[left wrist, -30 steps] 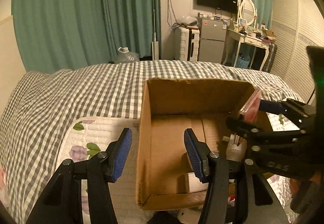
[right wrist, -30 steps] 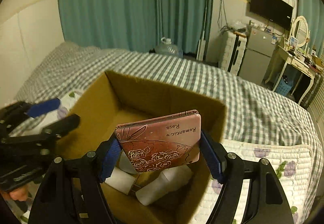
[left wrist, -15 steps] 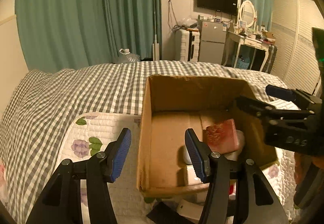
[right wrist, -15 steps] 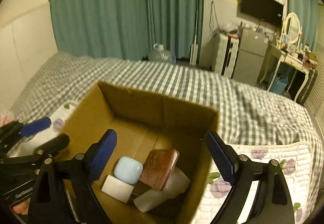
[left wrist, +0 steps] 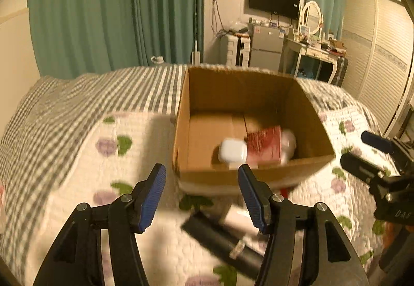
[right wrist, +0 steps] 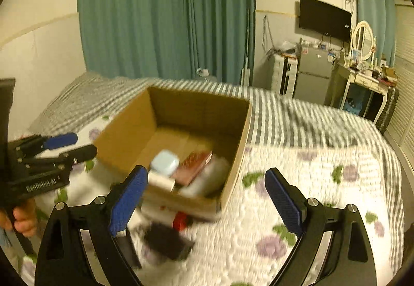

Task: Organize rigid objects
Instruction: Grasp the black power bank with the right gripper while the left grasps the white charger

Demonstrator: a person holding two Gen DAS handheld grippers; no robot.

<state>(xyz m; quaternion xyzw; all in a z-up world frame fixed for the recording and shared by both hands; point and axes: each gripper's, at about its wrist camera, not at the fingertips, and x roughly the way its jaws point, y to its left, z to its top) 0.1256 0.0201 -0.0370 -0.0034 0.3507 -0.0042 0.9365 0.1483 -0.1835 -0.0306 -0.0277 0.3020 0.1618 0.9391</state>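
A bed (left wrist: 64,130) fills most of both views, spread with a grey checked cover and, nearer the cameras, a white quilt (right wrist: 310,195) with purple flowers and green leaves. On the quilt sits an open cardboard box (left wrist: 305,115), its top flaps out of the way. Inside the box, toward the near wall, lie a red patterned case (left wrist: 264,143), a pale rounded earbud case (left wrist: 231,150) just left of it, and a white bottle (left wrist: 289,142) partly under the red one; a small white block (right wrist: 161,181) lies beside them in the right wrist view. On the quilt in front of the box lie blurred things: a long black object (left wrist: 214,234), something white (left wrist: 240,217) touching it, and a small red piece (right wrist: 181,221).

The left hand-held gripper (left wrist: 201,198) hangs over the quilt before the box, jaws wide apart and holding nothing. The right hand-held gripper (right wrist: 205,198) is likewise spread wide and bare, near the box's right front corner.
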